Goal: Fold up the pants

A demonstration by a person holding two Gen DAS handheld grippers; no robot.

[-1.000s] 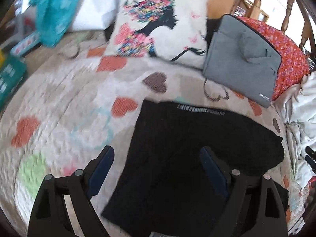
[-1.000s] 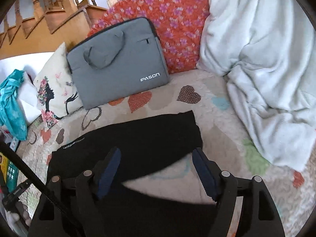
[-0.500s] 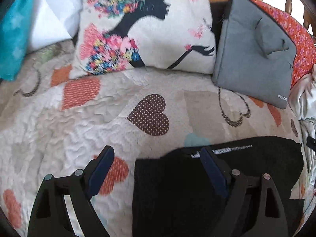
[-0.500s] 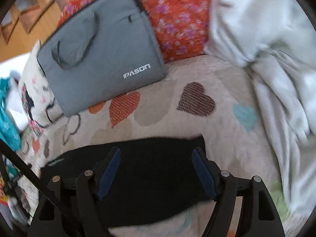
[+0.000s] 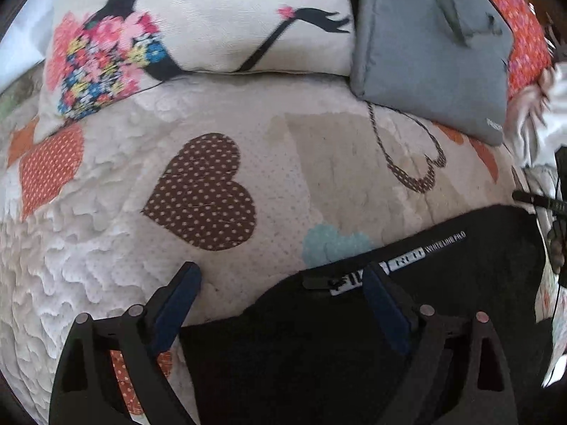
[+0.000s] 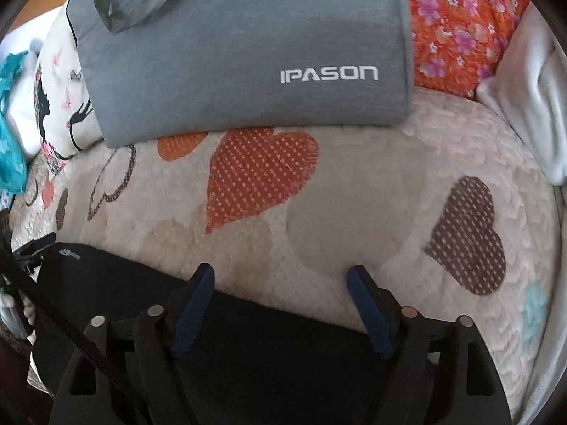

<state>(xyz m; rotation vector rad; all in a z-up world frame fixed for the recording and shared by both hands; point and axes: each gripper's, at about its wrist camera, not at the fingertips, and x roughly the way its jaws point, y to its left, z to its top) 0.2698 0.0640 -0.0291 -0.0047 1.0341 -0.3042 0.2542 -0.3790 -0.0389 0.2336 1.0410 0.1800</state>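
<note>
Flanking black pants (image 6: 248,336): gray laptop bag (image 6: 248,53), pillow (image 5: 212,17).

Left tongs (image 5: 280,278) and right tongs (image 6: 281,278): matte black plastic frames with triangular cut-outs, silver pivot screws, and dark blue ribbed finger pads (image 5: 175,306).

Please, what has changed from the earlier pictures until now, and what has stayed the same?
Both tools came down and forward toward the far edge of the black pants. The left tool now straddles the waistband corner; the right tool reaches the other end, its jaws opening. Neither has gripped anything yet. The pants, gray laptop bag and printed pillow lie on the quilt as before.
</note>
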